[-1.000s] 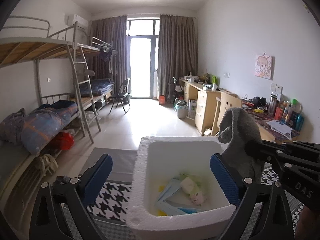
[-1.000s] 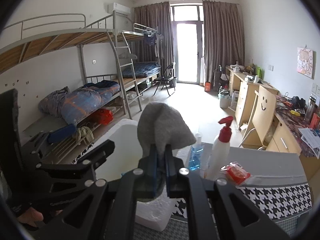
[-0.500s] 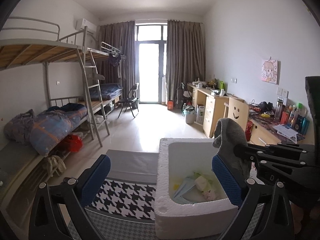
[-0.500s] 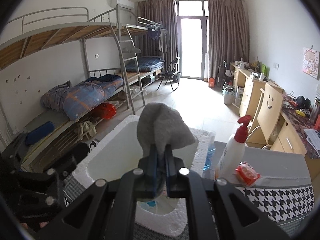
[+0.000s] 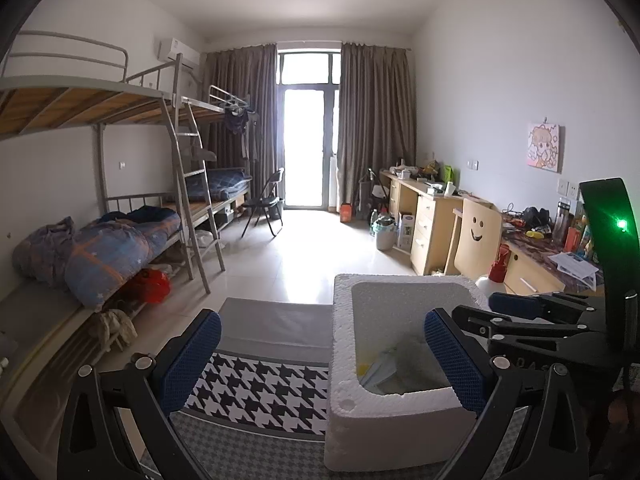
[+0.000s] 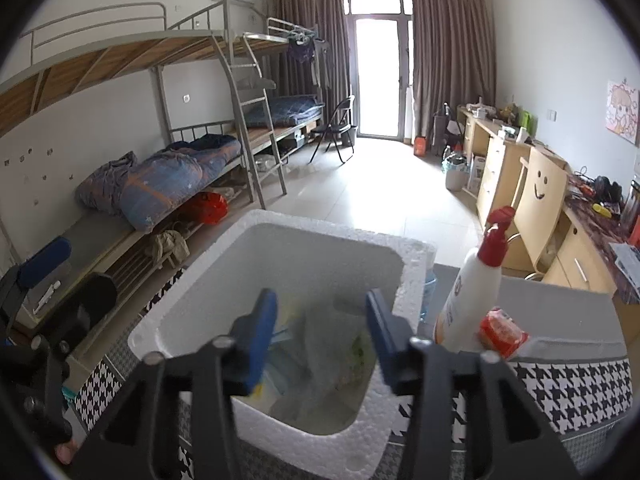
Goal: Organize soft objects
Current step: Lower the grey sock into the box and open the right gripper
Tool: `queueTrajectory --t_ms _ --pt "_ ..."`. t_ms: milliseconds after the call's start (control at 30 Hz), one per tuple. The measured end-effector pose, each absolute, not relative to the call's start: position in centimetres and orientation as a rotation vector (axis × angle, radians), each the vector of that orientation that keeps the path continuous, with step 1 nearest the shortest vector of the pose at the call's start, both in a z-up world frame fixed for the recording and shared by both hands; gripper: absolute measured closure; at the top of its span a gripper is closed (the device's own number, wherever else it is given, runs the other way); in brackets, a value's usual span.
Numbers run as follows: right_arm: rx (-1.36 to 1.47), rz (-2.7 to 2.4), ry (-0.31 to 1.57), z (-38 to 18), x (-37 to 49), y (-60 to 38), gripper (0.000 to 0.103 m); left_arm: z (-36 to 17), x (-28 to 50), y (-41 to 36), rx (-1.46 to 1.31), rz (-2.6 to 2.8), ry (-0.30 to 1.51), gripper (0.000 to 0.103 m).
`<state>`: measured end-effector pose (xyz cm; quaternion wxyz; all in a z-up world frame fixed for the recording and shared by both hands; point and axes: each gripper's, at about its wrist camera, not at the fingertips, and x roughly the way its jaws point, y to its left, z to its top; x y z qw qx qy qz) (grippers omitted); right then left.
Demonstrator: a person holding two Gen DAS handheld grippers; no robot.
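A white foam box (image 5: 400,432) (image 6: 320,224) stands on the houndstooth-covered table. A grey sock (image 6: 320,344), blurred, is down inside the box on top of pale soft items, and it shows as a grey patch (image 5: 416,360) in the left wrist view. My right gripper (image 6: 320,304) hovers over the box with its jaws opening, and nothing is pressed between its blue pads. It also reaches in from the right (image 5: 520,304). My left gripper (image 5: 322,320) is open and empty, straddling the box's left wall.
A white spray bottle with a red top (image 6: 468,304), a red packet (image 6: 502,332) and a blue bottle (image 6: 428,284) stand right of the box. The houndstooth cloth (image 5: 260,384) covers the table. Bunk beds line the left wall, desks the right.
The right gripper's jaws have parted and the grey sock has dropped from them into the foam box. The box sits further right in the left wrist view.
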<state>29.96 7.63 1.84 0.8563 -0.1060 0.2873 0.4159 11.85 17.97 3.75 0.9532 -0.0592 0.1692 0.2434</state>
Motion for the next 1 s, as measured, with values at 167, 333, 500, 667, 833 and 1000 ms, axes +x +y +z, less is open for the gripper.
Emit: queueTrajectory --t_ms 167,333,500,667,833,1000 --pt "-0.192 0.872 0.599 2.3 29.6 6.4 0.045 3.8 11.4 17.9 -0.123 0.487 0.340 0.001" --pt "-0.160 0.858 0.560 3.1 28.5 4.5 0.034 3.8 10.9 17.5 -0.124 0.478 0.335 0.001" --pt "-0.122 0.861 0.505 4.1 26.9 2.7 0.020 4.2 10.1 16.6 -0.116 0.460 0.319 0.001" --pt "-0.114 0.847 0.456 4.5 25.6 1.7 0.010 4.4 9.2 15.6 -0.110 0.449 0.305 0.001" --pt "-0.097 0.850 0.430 4.8 24.4 0.8 0.008 4.6 8.1 14.9 -0.110 0.437 0.296 0.001" --pt "-0.098 0.842 0.388 5.1 22.9 -0.2 0.008 4.7 6.8 14.0 -0.099 0.423 0.283 0.001"
